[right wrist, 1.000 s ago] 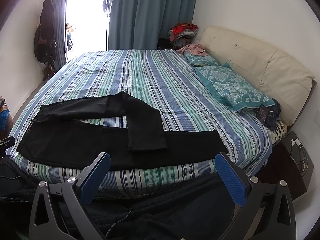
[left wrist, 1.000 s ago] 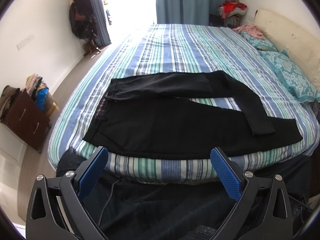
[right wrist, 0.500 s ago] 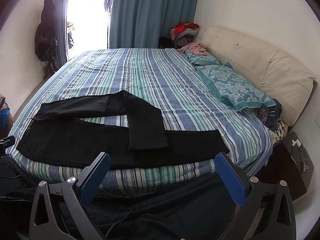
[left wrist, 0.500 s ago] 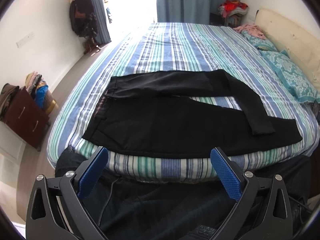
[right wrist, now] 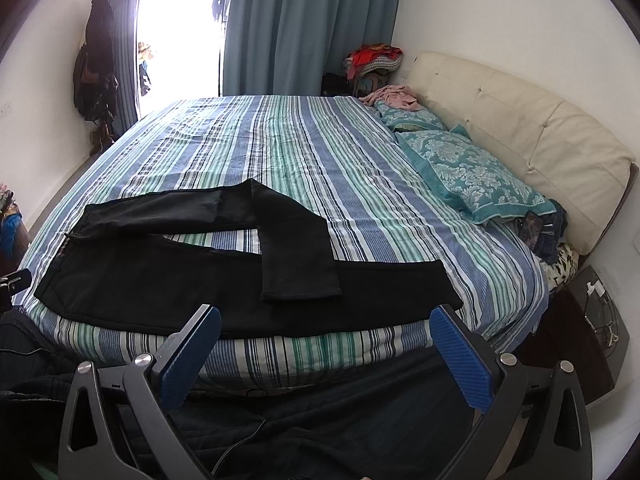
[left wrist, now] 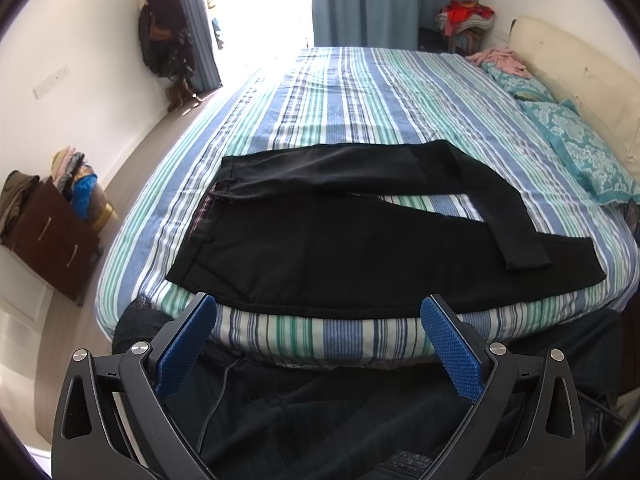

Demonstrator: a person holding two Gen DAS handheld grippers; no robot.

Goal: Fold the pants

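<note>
Left wrist view shows almost nothing changed over the last second: black pants (left wrist: pixel 320 248) lie untouched on the bed (left wrist: pixel 360 92) (one leg crossed over), left hand-held gripper (left wrist: pixel 318 332) and right hand-held gripper (right wrist: pixel 326 344) wide apart, empty, so folding hasn't begun.

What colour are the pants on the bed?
The pants are plain black, clearest in the right wrist view.

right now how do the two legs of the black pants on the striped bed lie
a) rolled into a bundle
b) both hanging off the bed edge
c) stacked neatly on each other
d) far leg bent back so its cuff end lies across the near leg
d: the black pants lie flat on the striped bed, and the far leg's cuff end bends back across the near leg.
</note>
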